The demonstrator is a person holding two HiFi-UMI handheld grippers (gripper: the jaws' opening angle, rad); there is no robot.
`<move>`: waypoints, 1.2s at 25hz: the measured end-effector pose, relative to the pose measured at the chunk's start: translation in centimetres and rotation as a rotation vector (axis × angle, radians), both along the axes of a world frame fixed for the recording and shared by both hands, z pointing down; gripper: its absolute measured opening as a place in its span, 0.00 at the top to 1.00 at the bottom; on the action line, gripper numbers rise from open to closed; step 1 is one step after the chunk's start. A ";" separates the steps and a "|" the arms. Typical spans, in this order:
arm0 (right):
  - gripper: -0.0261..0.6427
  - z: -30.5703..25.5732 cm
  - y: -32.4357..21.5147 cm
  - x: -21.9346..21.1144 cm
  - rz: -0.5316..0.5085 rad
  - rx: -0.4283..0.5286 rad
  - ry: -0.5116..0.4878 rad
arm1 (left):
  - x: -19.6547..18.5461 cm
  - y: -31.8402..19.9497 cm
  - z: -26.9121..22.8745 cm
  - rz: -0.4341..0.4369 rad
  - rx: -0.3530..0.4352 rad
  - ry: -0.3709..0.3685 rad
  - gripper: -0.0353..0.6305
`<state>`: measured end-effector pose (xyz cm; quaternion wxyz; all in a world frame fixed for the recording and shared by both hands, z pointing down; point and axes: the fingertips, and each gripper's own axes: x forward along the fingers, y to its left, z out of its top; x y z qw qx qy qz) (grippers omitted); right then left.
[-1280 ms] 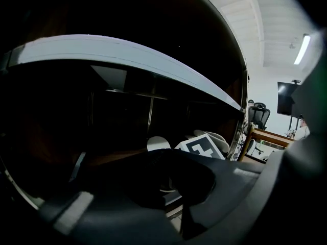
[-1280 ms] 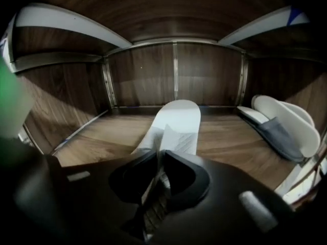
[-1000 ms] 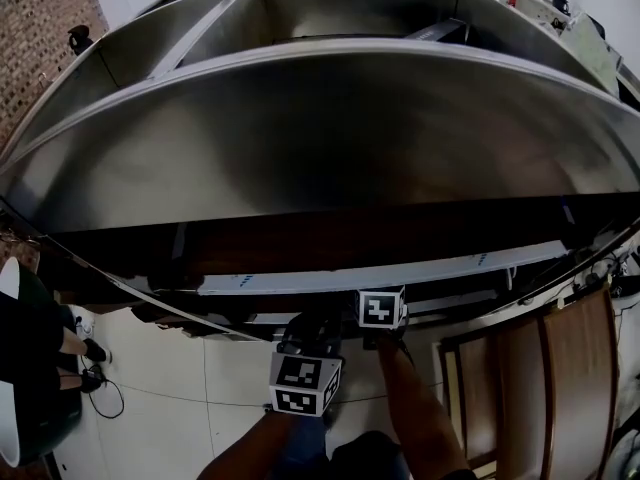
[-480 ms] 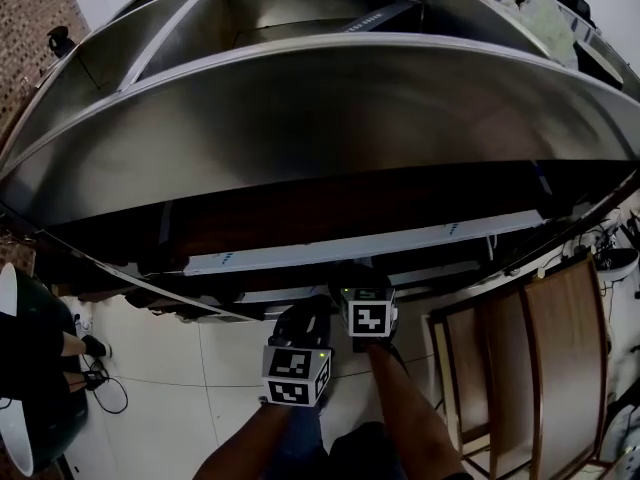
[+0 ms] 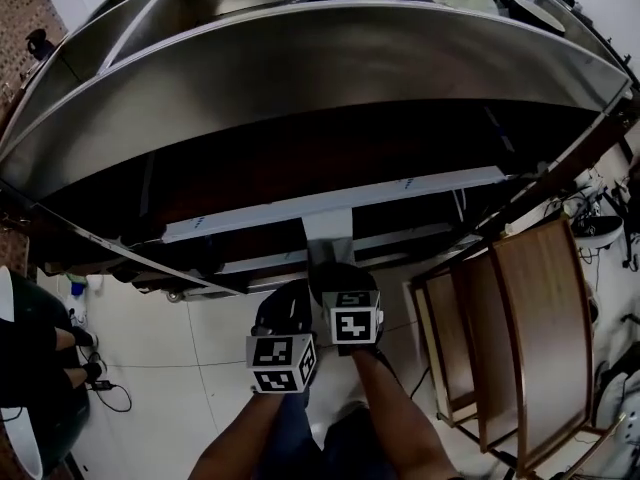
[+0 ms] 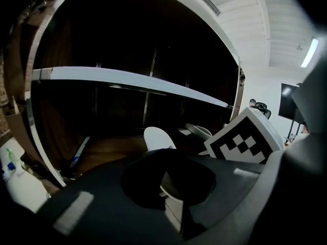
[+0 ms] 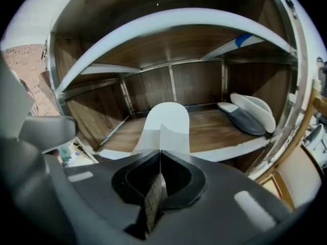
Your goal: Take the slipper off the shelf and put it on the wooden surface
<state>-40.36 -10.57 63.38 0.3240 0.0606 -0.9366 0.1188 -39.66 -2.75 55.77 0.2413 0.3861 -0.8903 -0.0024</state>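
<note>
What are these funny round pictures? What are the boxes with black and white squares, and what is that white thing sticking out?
A person holds two hand tools called grippers, one in each hand. The cubes with squares are part of them. The picture from above comes from a camera on the person's head, looking down at a big shelf of wood and metal. The other two come from small cameras riding on the grippers, looking along their jaws. The right gripper is pinched shut on a flat white slipper, which sticks out in front of it. The left gripper looks shut too, and seems to hold nothing. More slippers, white and dark grey, lie on the brown wooden shelf board.
</note>
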 end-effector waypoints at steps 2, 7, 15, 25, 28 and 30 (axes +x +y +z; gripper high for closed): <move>0.95 -0.6 0.6 1.9 -0.003 -0.010 0.004 | 1.6 0.3 -0.4 -0.005 -0.005 0.002 0.94; 0.95 -2.7 1.7 6.5 -0.005 -0.012 0.012 | 4.6 0.8 -1.6 -0.014 -0.013 -0.004 0.94; 0.95 -6.0 2.6 12.8 0.015 -0.039 0.000 | 10.1 0.8 -4.2 0.012 -0.001 -0.034 0.94; 0.95 -8.5 2.7 18.1 0.075 -0.061 -0.041 | 14.2 1.6 -6.1 0.050 -0.040 -0.059 0.94; 0.95 -9.0 2.6 19.6 0.113 -0.066 -0.041 | 15.4 1.2 -6.6 0.088 -0.024 -0.047 0.94; 0.95 -9.2 2.7 20.2 0.135 -0.061 -0.044 | 16.0 0.8 -6.7 0.127 -0.014 -0.047 0.94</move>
